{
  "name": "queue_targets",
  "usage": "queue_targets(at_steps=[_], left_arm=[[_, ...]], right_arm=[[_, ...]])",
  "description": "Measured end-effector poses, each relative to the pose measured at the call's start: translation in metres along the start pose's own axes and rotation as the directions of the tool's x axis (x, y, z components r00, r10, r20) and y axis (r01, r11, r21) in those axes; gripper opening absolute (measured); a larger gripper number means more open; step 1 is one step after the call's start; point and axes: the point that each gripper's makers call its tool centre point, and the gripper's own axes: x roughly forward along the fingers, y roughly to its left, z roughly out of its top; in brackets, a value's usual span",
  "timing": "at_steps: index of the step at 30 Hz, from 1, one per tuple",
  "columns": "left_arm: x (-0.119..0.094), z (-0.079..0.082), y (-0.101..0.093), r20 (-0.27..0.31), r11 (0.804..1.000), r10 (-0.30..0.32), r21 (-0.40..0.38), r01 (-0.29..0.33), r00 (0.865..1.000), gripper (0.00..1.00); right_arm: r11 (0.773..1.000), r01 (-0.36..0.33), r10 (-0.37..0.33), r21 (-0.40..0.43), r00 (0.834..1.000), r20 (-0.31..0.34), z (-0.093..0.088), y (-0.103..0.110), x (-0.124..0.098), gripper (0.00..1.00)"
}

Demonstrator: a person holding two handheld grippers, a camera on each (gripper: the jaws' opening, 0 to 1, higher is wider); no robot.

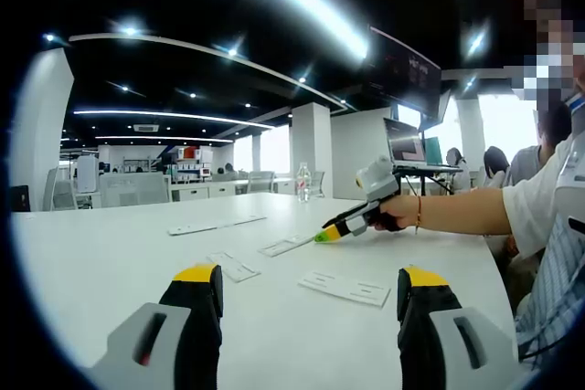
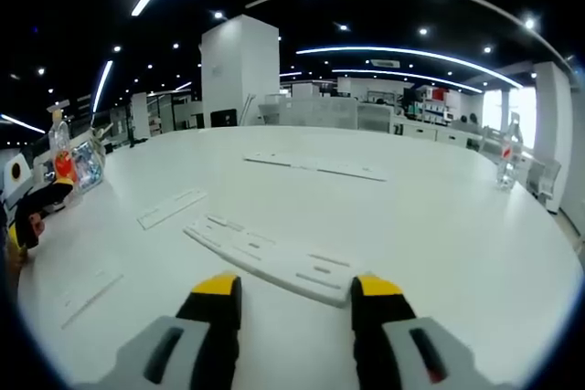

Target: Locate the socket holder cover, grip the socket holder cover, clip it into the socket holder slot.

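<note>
**Open-plan office, white table: approach to a flat white strip**

White table [image 2: 439,198] under ceiling strip lights. Right gripper [image 2: 296,288] open, empty, just short of the long socket holder [image 2: 274,258] at 12 o'clock. Left gripper [image 1: 311,280] open, empty; socket holder cover [image 1: 345,288] at 12 o'clock. Risk judged: thin flat part slipping from jaws. No legible writing.

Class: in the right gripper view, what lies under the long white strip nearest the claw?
The long white strip lies flat on the white table, bare tabletop around it. Its near end sits between the open right claw tips. Whatever is beneath it is covered.
</note>
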Motion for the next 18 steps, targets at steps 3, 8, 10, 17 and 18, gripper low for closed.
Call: queue_targets(at_steps=[3, 8, 10, 17, 18], left_arm=[[0.0, 0.0, 0.0, -0.001, 1.0, -0.001, 0.0, 0.001, 1.0, 0.78], [0.0, 0.0, 0.0, -0.001, 1.0, -0.001, 0.0, 0.001, 1.0, 0.78], [0.0, 0.0, 0.0, 0.0, 1.0, -0.001, 0.0, 0.001, 1.0, 0.78], [0.0, 0.0, 0.0, 0.001, 1.0, -0.001, 0.0, 0.001, 1.0, 0.78], [0.0, -0.001, 0.0, 0.0, 1.0, -0.001, 0.0, 0.001, 1.0, 0.78]], right_arm=[[1.0, -0.002, 0.002, 0.002, 1.0, 0.002, 0.0, 0.001, 0.0, 0.49], [1.0, -0.006, 0.006, 0.003, 1.0, 0.006, 0.001, 0.005, 0.001, 0.5], [1.0, -0.005, 0.005, 0.001, 1.0, 0.006, 0.0, 0.007, 0.002, 0.5], [1.0, -0.016, 0.016, 0.009, 1.0, 0.01, 0.001, 0.01, 0.003, 0.49], [1.0, -0.014, 0.014, 0.007, 1.0, 0.011, 0.001, 0.01, 0.003, 0.49]])
